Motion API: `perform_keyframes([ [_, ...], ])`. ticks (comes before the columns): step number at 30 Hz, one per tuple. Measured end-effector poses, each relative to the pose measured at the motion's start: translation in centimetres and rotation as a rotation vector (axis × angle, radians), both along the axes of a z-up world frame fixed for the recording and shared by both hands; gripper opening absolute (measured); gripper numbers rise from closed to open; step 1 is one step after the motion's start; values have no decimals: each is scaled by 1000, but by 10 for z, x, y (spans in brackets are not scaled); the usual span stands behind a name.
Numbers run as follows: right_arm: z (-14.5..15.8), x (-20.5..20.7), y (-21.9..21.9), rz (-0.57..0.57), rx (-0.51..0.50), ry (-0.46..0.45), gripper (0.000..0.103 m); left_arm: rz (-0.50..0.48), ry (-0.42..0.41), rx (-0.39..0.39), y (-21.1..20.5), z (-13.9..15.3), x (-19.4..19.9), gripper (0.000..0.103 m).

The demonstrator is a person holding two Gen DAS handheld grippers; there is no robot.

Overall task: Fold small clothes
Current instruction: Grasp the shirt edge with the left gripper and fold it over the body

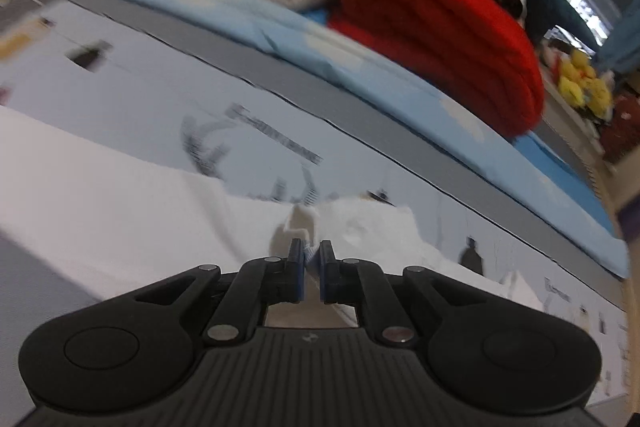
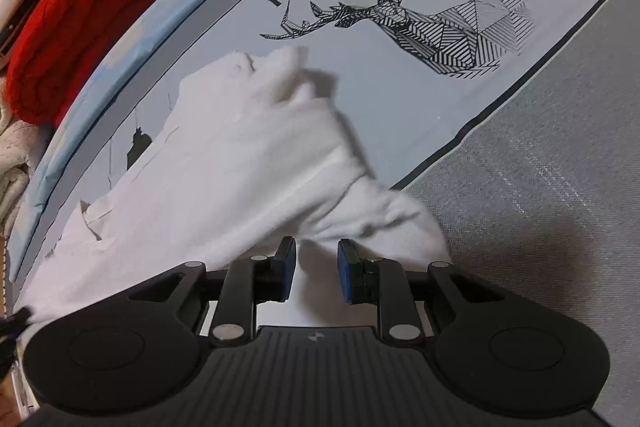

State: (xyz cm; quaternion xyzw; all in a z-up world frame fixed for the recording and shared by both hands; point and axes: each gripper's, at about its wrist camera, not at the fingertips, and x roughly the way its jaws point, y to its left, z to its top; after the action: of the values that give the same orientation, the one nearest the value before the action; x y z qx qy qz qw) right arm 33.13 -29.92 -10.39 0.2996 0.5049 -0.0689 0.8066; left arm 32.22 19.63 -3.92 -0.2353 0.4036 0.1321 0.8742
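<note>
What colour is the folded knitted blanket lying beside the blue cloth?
Red. The knitted blanket shows best in the left wrist view.

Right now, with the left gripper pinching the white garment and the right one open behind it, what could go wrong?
1. The left gripper holds only a thin bit of the white garment at its pad tips; a pull may slip it free.
2. The right gripper is open, with cloth between its pads but unclamped, so that side may sag or bunch.
3. The garment is crumpled over the deer-print mat; folding now could lock in creases.
</note>
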Motion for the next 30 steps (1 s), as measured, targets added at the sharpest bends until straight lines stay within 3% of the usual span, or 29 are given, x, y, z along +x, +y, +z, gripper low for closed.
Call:
perform_keyframes([
  [5, 2, -4, -8, -45, -27, 24, 16, 83, 149, -20, 24, -16, -8, 9],
  [11, 12, -14, -24, -130, -103, 36, 14, 69, 116, 9, 31, -6, -7, 9],
  [14, 17, -20, -37, -212, -164, 55, 16, 62, 127, -27, 32, -12, -4, 9],
  [18, 26, -31, -49, -310, -66, 5, 16, 45, 161, -92, 38, -29, 2, 9],
  [22, 26, -28, -45, -290, 39, -39, 25, 38, 184, -177, 48, -48, 9, 14],
  [28, 11, -15, -33, -269, 152, 5, 27, 16, 175, -164, 61, -71, 22, 32],
  [30, 9, -13, -30, -267, 160, 15, 28, -6, 167, -153, 62, -77, 27, 33],
])
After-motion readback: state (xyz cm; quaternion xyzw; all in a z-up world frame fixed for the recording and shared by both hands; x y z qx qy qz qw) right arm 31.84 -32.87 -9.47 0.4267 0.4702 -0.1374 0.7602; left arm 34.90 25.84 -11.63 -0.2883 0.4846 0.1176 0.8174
